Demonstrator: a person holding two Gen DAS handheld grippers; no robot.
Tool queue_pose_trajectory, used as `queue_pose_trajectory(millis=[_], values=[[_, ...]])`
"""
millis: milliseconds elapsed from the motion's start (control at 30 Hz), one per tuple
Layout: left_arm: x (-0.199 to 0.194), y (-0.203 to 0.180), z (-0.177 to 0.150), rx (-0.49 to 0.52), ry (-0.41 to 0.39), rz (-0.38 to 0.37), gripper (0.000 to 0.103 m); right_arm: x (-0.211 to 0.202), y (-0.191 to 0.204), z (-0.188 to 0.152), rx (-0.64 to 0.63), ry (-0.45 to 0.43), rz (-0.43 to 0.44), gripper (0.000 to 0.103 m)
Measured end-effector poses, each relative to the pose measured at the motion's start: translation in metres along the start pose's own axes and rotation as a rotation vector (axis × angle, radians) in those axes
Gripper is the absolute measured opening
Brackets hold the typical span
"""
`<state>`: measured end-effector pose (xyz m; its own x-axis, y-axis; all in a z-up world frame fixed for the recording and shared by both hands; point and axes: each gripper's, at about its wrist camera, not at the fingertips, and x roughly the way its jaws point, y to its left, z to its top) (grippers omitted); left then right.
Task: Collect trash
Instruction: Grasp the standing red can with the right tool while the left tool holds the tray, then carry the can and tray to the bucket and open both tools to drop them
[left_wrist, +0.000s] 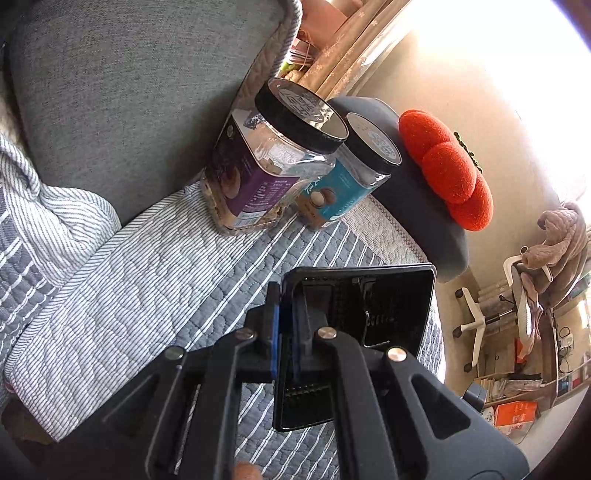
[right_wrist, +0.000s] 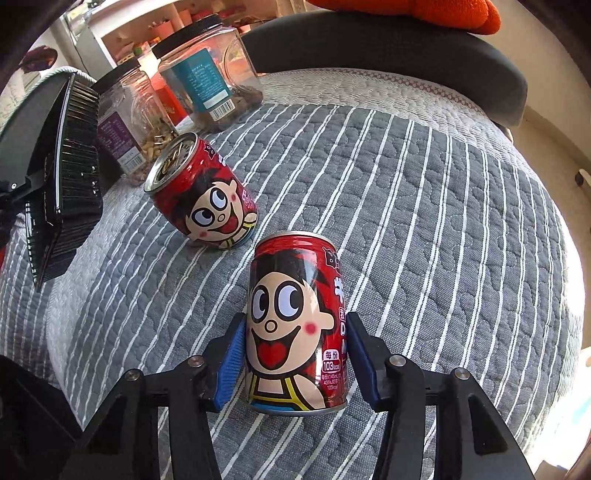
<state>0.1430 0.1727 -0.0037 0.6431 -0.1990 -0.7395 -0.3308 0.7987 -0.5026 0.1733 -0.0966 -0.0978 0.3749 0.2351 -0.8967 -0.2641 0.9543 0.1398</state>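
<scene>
A red drink can (right_wrist: 295, 325) with a cartoon face lies on the striped grey quilted cover (right_wrist: 424, 221). My right gripper (right_wrist: 295, 319) straddles this can, and its blue pads (right_wrist: 231, 365) rest against both sides of it. A second red can (right_wrist: 207, 195), opened at the top, leans on the cover farther back to the left. My left gripper (left_wrist: 288, 317) is shut on the wall of a black plastic bin (left_wrist: 406, 314), held just above the cover. In the right wrist view the bin (right_wrist: 70, 177) hangs at the far left, its mouth turned toward the cans.
Two clear black-lidded jars stand at the back of the seat, one with a purple label (left_wrist: 255, 162) and one teal (left_wrist: 343, 177). A grey backrest cushion (left_wrist: 129, 92) rises behind. An orange cushion (left_wrist: 447, 170) sits on the dark armrest (left_wrist: 417, 206). Beyond are a floor and an office chair (left_wrist: 524, 295).
</scene>
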Motion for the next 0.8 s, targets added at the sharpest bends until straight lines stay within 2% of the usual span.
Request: queue_pose_trajectory(millis=[133, 500, 633, 800], values=[[-0.002, -0.003, -0.001, 0.006, -0.004, -0.005, 0.006, -0.017, -0.003, 0.001, 0.013, -0.045, -0.012, 0.053], [-0.012, -0.018, -0.009, 0.025, -0.027, -0.017, 0.006, -0.1, -0.032, -0.004, 0.085, -0.256, -0.057, 0.053], [-0.014, -0.027, -0.013, 0.045, -0.032, -0.025, 0.006, -0.131, -0.055, -0.012, 0.13, -0.329, -0.109, 0.053], [-0.009, -0.041, -0.023, 0.076, -0.021, -0.032, 0.006, -0.167, -0.093, -0.028, 0.221, -0.414, -0.217, 0.053]])
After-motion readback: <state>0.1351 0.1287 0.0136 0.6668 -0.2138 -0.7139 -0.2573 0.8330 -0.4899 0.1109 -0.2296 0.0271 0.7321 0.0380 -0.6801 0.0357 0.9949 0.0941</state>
